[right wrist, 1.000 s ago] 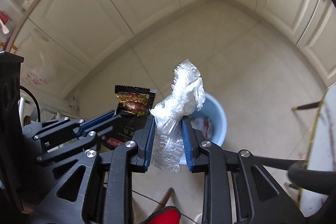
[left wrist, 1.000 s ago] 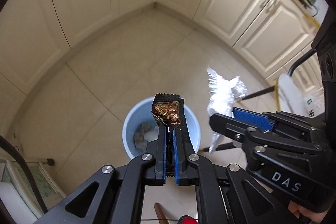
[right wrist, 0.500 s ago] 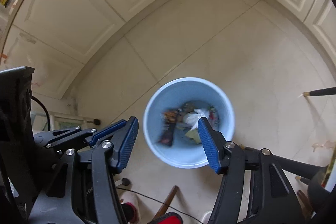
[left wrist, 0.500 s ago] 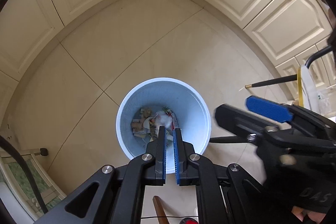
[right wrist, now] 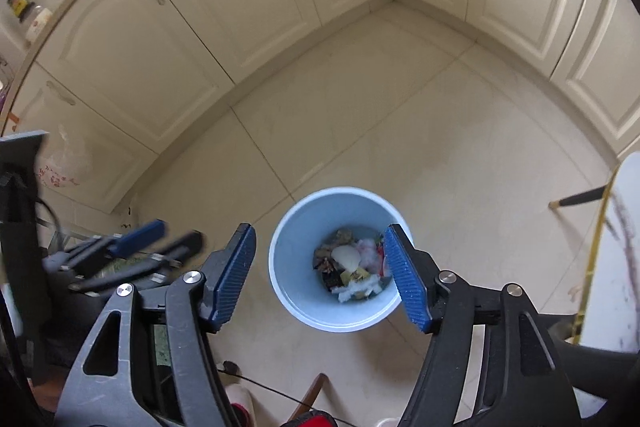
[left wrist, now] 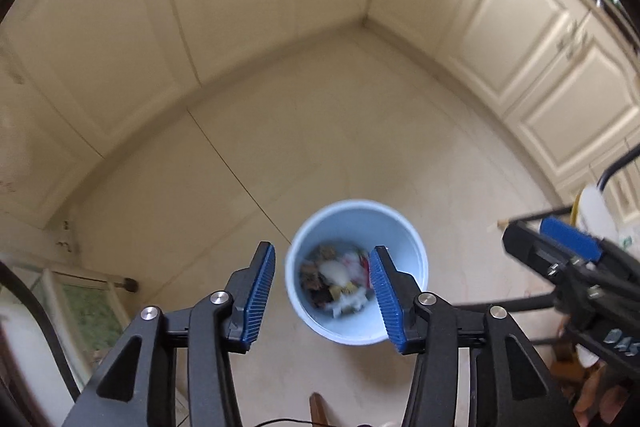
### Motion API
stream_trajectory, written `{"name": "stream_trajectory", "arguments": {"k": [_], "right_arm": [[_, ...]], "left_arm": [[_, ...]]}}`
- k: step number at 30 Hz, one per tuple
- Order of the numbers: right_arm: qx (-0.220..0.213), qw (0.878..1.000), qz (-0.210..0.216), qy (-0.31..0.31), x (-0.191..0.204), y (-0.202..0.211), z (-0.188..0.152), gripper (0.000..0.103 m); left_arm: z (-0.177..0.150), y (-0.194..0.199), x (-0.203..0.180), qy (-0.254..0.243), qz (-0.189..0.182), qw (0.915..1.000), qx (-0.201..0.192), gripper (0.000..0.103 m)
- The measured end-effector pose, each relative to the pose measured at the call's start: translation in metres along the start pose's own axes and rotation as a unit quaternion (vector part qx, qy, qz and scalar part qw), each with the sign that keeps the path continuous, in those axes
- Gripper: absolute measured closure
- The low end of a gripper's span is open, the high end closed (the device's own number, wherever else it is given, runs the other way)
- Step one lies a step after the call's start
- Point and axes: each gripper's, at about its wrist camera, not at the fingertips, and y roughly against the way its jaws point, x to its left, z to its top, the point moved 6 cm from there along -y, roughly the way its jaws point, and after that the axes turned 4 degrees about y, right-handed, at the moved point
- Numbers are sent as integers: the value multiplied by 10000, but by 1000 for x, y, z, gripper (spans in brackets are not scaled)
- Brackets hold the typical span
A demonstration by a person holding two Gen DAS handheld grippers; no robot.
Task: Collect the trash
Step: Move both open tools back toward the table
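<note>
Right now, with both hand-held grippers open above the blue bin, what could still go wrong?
1. The left hand-held gripper and right hand-held gripper hang close together above the blue bin; moving off, they might knock each other.
2. The bin stands free on the tile floor; a low sweep could tip it and spill the trash.
3. A thin cable lies on the floor near the person's feet and could snag.

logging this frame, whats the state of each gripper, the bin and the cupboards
left gripper: open, empty, above the bin
right gripper: open, empty, above the bin
bin: upright on the floor, no lid, trash at the bottom
cupboards: doors shut
</note>
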Motion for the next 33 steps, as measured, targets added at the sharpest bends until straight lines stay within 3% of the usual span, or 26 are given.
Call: {"name": "stream_trajectory", "arguments": {"k": [7,9,12,18,22,27,30,33], "right_arm": [[-625,9977,-2,259,38,74,2,33],[-887,9954,-20,364,52,106,-2,20],[-1395,9887,-114,544,72,162,-7,17],[-2608,9610,-623,674,97,298,-39,0],[-3367,9351,-927,601,99,391,-71,0],[-4083,9005,-1407,502,97,488,-111,0],[-4442,8784,-1711,424,93,534,-135,0],[-4649,8642,-1903,291,84,569,-151,0]], "left_arm": [[-5,116,12,159,179,9926,-1188,39],[-18,149,-2,115,143,9881,-1526,37],[-37,205,-14,52,86,9783,-2071,28],[-110,306,-78,-61,-84,9433,-3319,12],[-156,363,-112,-271,-386,9142,-4025,1],[-211,404,-152,-576,-837,8813,-4615,1],[-239,409,-161,-713,-960,8701,-4781,1],[-266,421,-165,-873,-1147,8591,-4911,1]]}}
